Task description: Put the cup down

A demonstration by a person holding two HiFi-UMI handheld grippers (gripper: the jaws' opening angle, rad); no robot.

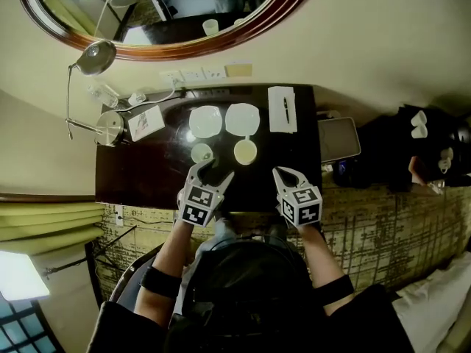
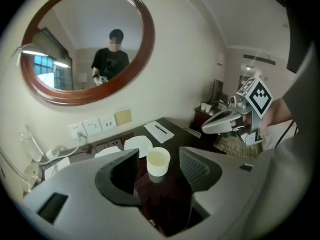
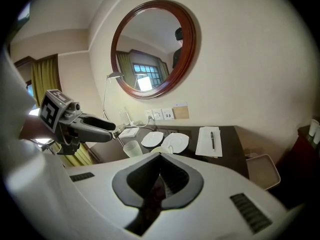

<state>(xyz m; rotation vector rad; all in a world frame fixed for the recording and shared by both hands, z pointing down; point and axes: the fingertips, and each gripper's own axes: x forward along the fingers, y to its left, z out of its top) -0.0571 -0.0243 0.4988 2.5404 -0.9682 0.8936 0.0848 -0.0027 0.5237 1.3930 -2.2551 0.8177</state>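
A cream cup stands upright on the dark table. In the left gripper view it shows through the gap of my left gripper, a little beyond the jaws and untouched by them. The jaws stand open with only bare table between them. A frosted cup stands just past the left finger's tip, hidden in the left gripper view. My right gripper hovers over the table's near edge, shut and empty, to the right of both cups.
Two white saucers lie behind the cups. A notepad with a pen lies at the back right. A desk lamp and a card stand at the left, a tray off the right edge, a round mirror on the wall.
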